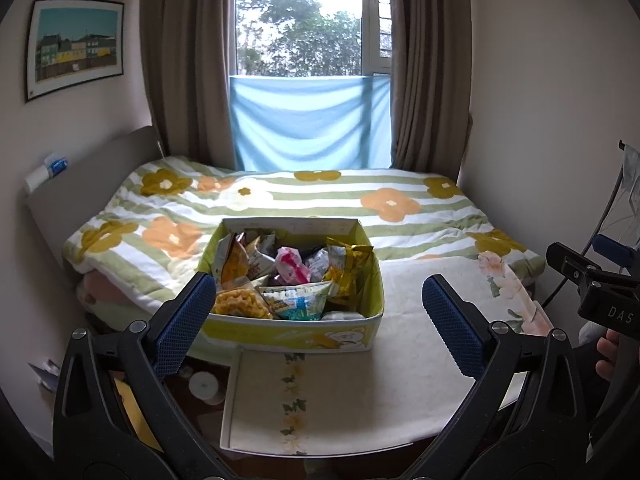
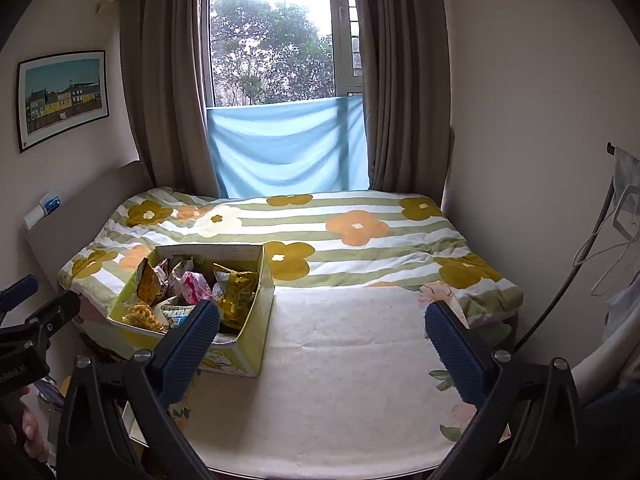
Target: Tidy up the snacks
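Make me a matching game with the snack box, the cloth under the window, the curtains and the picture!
Things:
1. snack box
2. window cloth
3. curtains
4. framed picture

Match with:
A. brown
B. hangs on the left wall
C. light blue
D. yellow-green, full of packets

Pairs: 1-D, 2-C, 3-A, 4-B

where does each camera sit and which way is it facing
Left wrist: on the left gripper, open, facing the snack box and the window; the right gripper and a hand show at right.
Right wrist: on the right gripper, open, facing bare bed cover; the left gripper shows at left.
Shared: box, floral quilt, blue cloth, framed picture.
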A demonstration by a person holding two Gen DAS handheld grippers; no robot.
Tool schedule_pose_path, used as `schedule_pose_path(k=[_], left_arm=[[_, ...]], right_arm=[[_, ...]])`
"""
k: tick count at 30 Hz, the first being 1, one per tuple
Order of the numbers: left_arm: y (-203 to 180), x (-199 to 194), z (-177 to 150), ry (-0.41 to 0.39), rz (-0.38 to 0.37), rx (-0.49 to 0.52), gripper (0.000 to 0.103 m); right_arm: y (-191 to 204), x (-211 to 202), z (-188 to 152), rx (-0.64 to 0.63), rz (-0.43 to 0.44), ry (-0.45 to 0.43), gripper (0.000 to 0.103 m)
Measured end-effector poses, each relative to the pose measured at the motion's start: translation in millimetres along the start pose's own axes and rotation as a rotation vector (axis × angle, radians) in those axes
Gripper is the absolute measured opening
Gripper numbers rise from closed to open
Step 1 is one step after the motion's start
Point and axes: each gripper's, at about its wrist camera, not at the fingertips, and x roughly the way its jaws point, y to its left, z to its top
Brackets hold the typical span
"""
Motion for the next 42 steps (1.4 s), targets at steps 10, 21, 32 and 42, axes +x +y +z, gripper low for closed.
schedule_pose_path(k=[10,21,32,42], left_arm=[[-0.2,3.4,-1.9,-0.006,0.002,0.003,0.102],[-1.6,3.6,1.4,-0.012,0.007,0.005,0.102],[-1.1,1.2,2.6,-0.019,0.009,-0.003,0.102],[-1.4,1.1,1.4,-0.019,0.009,-0.005,0.102]], right_arm=[[-0.1,2.3,1.9,-0.005,-0.004,-0.007,0.102],[-0.6,3.6,4.3,-0.012,-0.005,-0.01,0.102],[-1.2,6.0,8.5,-0.013,-0.006,-0.011,0.102],[-1.3,5.4,8.1,-0.016,-0.008,-0.012,0.102]])
